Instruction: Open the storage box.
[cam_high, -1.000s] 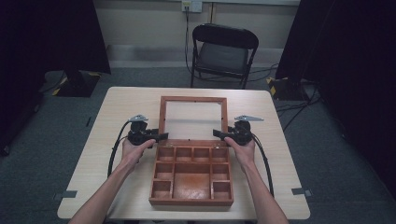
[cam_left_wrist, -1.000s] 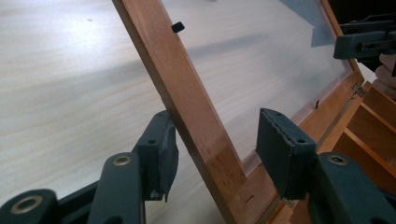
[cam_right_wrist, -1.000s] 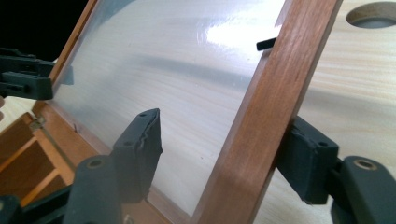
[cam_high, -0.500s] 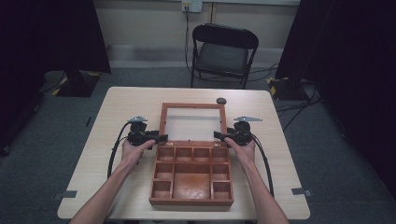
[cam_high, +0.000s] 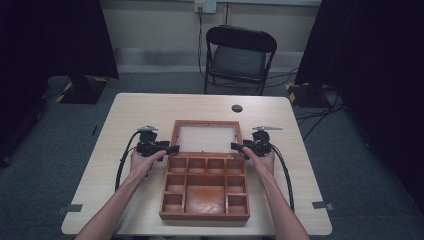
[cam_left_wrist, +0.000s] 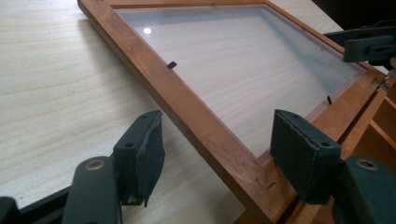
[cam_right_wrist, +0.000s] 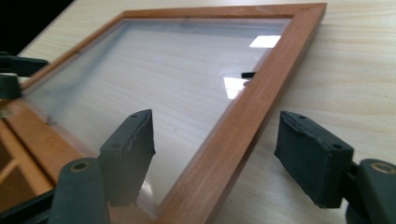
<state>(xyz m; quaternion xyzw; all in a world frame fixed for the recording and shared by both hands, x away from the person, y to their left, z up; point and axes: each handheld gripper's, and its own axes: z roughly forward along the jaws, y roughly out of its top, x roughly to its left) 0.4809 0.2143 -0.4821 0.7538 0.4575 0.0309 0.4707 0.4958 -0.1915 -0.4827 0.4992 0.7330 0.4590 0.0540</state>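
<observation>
Box (cam_high: 205, 192), wooden, compartmented, is sitting open on table (cam_high: 130, 107); glazed lid (cam_high: 205, 138) is lying flat behind it. Left gripper (cam_high: 175, 149) and right gripper (cam_high: 234, 146) are straddling the lid's side rails, jaws apart, the left's just opening.

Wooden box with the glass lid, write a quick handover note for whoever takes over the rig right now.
Left tongs: open, astride the lid's left rail, pads clear; jaws have just been opening.
Right tongs: open, astride the right rail, not gripping.
Wooden box: centre of the table, compartments look empty.
Glass lid: swung right back, lying about flat on the table behind the box.
Done: box opened, lid released.
Left: probably draw both tongs away; what follows is unclear.
</observation>
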